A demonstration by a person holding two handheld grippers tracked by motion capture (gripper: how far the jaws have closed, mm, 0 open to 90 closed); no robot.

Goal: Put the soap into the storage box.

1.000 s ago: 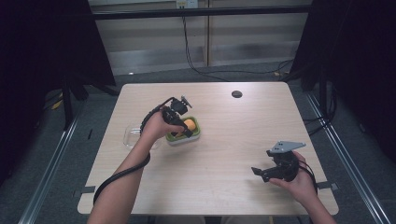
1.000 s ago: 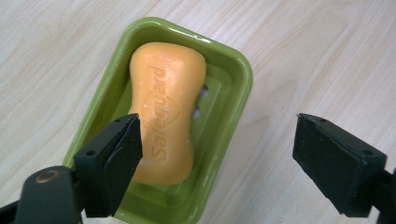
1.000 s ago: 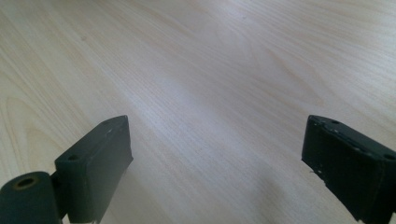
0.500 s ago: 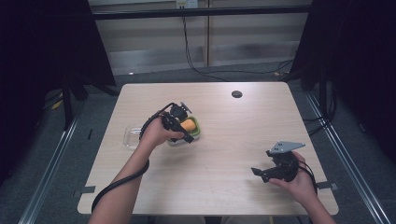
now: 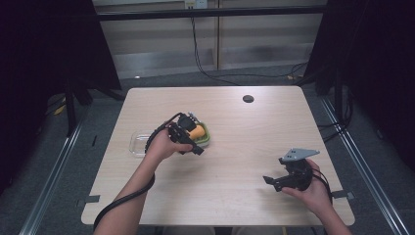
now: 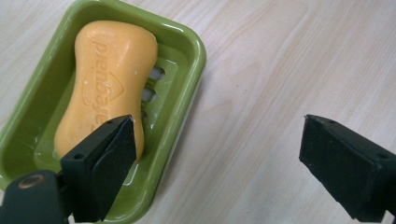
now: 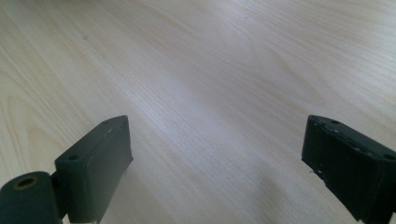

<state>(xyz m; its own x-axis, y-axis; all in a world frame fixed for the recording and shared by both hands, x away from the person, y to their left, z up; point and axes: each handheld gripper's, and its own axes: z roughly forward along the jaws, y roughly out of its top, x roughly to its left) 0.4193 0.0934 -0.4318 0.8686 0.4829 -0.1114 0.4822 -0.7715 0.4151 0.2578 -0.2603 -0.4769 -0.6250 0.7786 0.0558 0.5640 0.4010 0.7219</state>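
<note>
An orange soap bar point(image 6: 107, 79) lies in a green soap dish point(image 6: 187, 42) left of the table's middle, also seen as the soap bar point(image 5: 197, 131) in the dish point(image 5: 207, 135) from above. My left gripper point(image 6: 217, 154) hovers just over the dish's near end. Its jaws stand wide open and have just been opening. One jaw is above the dish beside the soap, the other above bare wood, and nothing is pressed between them. From above, the left gripper point(image 5: 192, 134) covers part of the dish. My right gripper point(image 5: 274, 182) rests near the front right, open over bare table point(image 7: 217, 154).
A clear plastic lid or tray point(image 5: 138, 143) lies just left of the dish, partly behind the left hand. A small dark round hole point(image 5: 248, 99) sits at the table's far side. The left gripper's cable point(image 5: 122, 200) trails off the front edge.
The left gripper has shifted a little toward the near side and lower over the dish, and its jaws have spread wider. The right hand has stayed put.
</note>
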